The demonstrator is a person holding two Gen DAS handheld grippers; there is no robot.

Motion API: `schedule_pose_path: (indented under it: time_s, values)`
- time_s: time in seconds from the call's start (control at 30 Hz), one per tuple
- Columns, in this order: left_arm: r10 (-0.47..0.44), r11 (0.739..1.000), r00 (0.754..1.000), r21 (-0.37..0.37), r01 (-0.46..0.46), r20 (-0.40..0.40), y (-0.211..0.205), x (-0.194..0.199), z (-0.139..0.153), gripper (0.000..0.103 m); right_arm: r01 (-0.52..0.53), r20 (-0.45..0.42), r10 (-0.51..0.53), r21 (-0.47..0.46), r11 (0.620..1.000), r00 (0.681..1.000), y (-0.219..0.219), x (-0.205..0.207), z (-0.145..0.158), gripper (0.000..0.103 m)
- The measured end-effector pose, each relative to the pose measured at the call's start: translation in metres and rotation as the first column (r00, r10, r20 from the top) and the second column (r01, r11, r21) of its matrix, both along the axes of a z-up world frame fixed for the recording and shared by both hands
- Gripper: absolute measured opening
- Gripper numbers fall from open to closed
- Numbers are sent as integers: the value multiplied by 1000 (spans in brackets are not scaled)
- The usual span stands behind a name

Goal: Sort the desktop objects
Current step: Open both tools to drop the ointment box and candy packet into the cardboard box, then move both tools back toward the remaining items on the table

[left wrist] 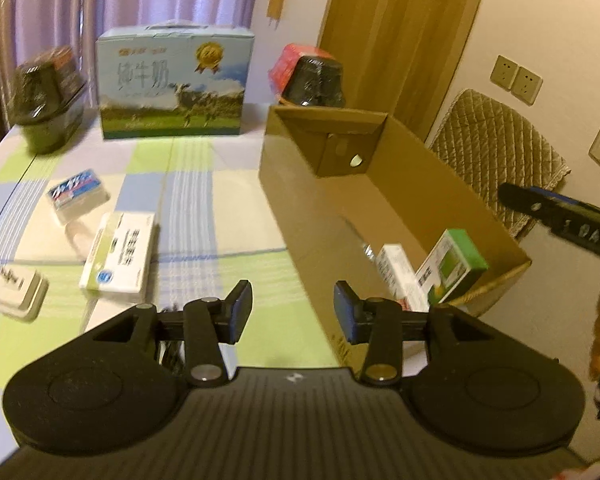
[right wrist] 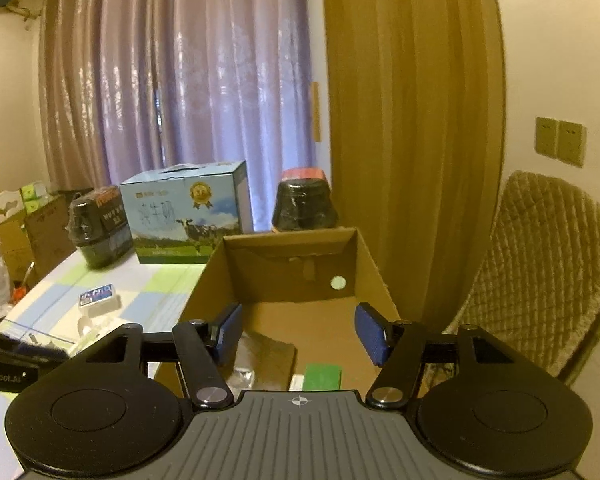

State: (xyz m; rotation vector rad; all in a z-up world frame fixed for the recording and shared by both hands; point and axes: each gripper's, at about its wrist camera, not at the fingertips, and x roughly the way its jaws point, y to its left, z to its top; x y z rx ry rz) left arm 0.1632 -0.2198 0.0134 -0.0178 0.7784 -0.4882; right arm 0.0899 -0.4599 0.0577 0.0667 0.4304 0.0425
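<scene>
In my left wrist view, the table (left wrist: 204, 184) wears a checked cloth of green, blue and white squares. At the far left edge of the frame a small white box (left wrist: 18, 292) lies flat, with a blue-topped packet (left wrist: 78, 196) above it and a long white medicine box (left wrist: 118, 258) just right of both. In the upper left a dark wrapped pot (left wrist: 40, 96) stands by the lilac curtain (left wrist: 132, 0); the blue milk carton (left wrist: 174, 84) stands next to it, upper centre. My left gripper (left wrist: 290, 310) hangs low in the middle of the frame, fingers apart with nothing between them, over the cloth beside the cardboard box (left wrist: 300, 208). Inside that box, lower right, I see 2 packets leaning together: a white one (left wrist: 400, 276) and a green-and-white one (left wrist: 454, 266). A second dark pot (left wrist: 314, 80) sits behind the box. At the right edge a quilted chair (left wrist: 496, 152) stands against the wall under the sockets (left wrist: 516, 78), and the right gripper's body shows as a dark, blurred shape.

In my right wrist view, the right gripper (right wrist: 298, 334) hovers over the open box, fingers spread and empty.
</scene>
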Motion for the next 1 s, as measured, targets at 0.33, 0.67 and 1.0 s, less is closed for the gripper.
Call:
schedule_pose_path:
  time_s: [0.33,0.67,1.0]
  values:
    - [76,996,997,46,-76,-8,63,-40,-12,50,-18,26,16,85,996,1000,34,-55,7,76]
    - [182,980,983,76,-181,1,131,-69,-11,70,-100,-15,103,132,986,995,91,-84,-12,91]
    - [227,960,972,152,-235,68,162,-78,-18,98,-135,-79,152,183,974,985,139,-90,-44,101]
